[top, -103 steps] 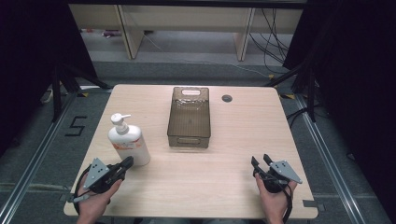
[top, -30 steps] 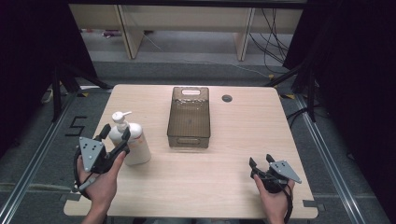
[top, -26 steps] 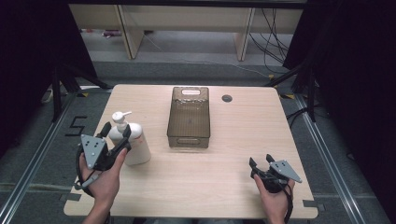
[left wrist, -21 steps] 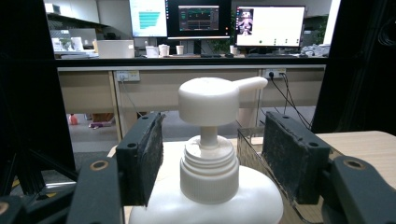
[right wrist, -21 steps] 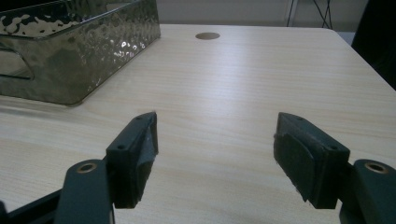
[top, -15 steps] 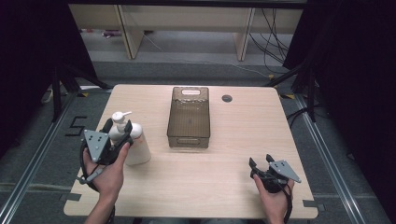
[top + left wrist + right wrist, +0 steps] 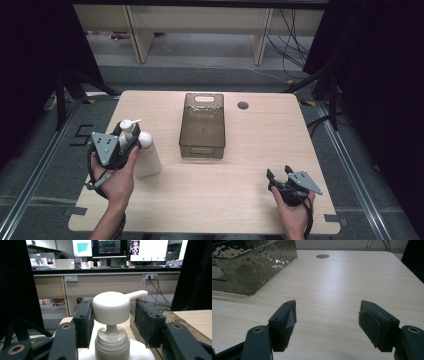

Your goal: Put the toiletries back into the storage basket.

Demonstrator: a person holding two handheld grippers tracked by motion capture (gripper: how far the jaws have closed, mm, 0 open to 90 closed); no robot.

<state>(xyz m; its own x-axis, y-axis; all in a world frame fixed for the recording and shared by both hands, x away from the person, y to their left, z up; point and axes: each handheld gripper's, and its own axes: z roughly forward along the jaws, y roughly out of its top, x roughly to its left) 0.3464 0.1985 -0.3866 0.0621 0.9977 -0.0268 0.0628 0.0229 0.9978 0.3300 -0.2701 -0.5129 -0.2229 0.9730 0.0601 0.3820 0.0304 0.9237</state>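
I'm working over a pale wooden table (image 7: 215, 200) in a dim lab, with shelving and cables on the floor behind it. Nearest me on the right, my right tool (image 7: 280, 175) rests low on the table with its jaws spread and nothing between them. On the near left, my left tool (image 7: 129, 140) sits at the top of the white pump bottle (image 7: 146, 157), which stands upright near the table's left edge. Its jaws have just been closing, and in the left gripper view the pump head (image 7: 111, 307) lies between the pads (image 7: 149, 321): the left pad looks to touch the cap, while a gap shows at the right, so I would call it not yet clenched. I judge this the grasping step; next I need to finish the squeeze squarely on the cap, then lift. Farther off, mid-table, stands the smoky transparent bin (image 7: 202, 127), open and empty, apart from the bottle.
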